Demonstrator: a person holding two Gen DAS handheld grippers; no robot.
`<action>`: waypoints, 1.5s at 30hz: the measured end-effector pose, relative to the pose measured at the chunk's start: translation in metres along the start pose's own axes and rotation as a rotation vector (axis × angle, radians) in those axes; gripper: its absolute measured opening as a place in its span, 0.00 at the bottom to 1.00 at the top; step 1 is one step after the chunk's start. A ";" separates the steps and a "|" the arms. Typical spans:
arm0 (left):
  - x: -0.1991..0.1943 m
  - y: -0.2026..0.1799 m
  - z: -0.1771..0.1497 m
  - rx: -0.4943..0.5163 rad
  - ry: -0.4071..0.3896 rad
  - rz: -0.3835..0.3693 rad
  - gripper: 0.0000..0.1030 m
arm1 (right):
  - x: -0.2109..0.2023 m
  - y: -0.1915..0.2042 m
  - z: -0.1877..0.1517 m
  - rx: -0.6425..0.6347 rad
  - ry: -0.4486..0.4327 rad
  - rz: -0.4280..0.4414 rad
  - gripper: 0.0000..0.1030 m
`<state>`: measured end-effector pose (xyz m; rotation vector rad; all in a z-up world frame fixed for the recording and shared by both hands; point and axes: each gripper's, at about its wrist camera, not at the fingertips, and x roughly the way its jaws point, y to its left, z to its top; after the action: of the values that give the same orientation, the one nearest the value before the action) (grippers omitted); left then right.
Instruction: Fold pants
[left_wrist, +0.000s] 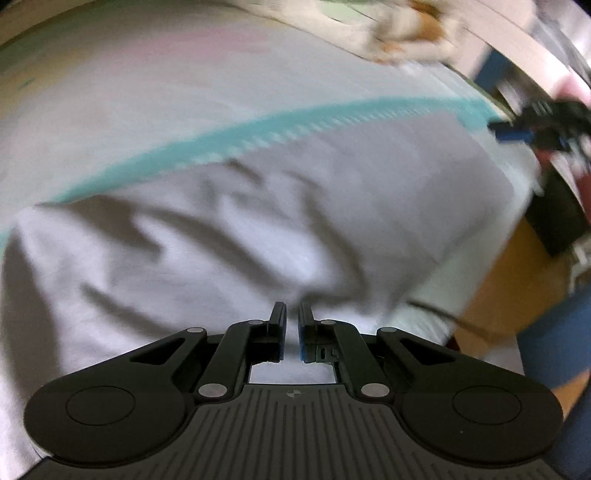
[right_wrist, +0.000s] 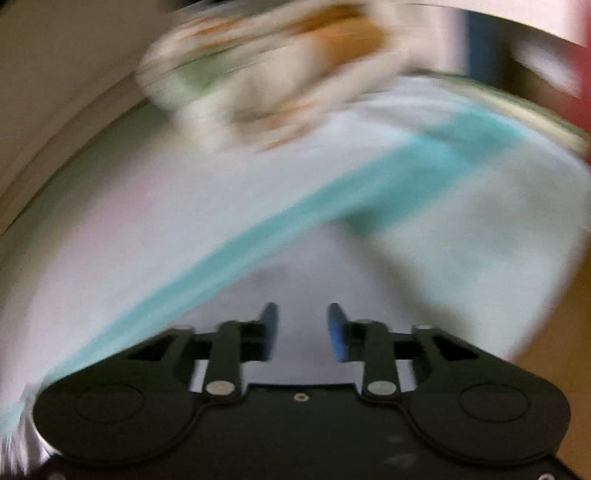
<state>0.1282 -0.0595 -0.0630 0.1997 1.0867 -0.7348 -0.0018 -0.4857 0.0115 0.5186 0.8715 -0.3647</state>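
Near side of the teal stripe (left_wrist: 258, 133), on the pale sheet (left_wrist: 147, 92): grey pants (left_wrist: 258, 221), spread out but rumpled, long axis running roughly alongside the stripe, left to right across the left wrist view. At the pants edge farthest from the stripe: left gripper (left_wrist: 291, 325), jaws drawn almost together, creases fanning out from the tips, so most likely pinching that edge, though hard to confirm through the narrow slit. Off the right end of the stripe, well apart from the left one: right gripper (left_wrist: 535, 125), small and smeared at that range. From its own wrist view, jaws spread wide, nothing between the blue pads (right_wrist: 336, 332), grey cloth below and the stripe just ahead, all heavily blurred. Beyond the stripe: a cream-and-orange bundle (left_wrist: 406, 33), no part of the job. Judging by this layout, probably a fold carrying the near edge up toward the stripe; left side seemingly attached, right side needing a bite on the matching edge first, otherwise a skewed fold.
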 end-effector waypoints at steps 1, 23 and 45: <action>-0.001 0.006 0.000 -0.027 -0.013 0.020 0.07 | 0.003 0.023 -0.007 -0.068 0.019 0.059 0.23; -0.026 0.018 -0.006 -0.055 -0.055 0.122 0.07 | -0.011 0.127 -0.061 -0.398 0.232 0.338 0.36; 0.025 -0.090 0.051 0.041 -0.171 0.073 0.07 | -0.013 -0.132 -0.022 0.224 -0.013 0.122 0.52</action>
<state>0.1159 -0.1631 -0.0426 0.2064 0.8978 -0.6958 -0.0893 -0.5805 -0.0270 0.7726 0.7861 -0.3552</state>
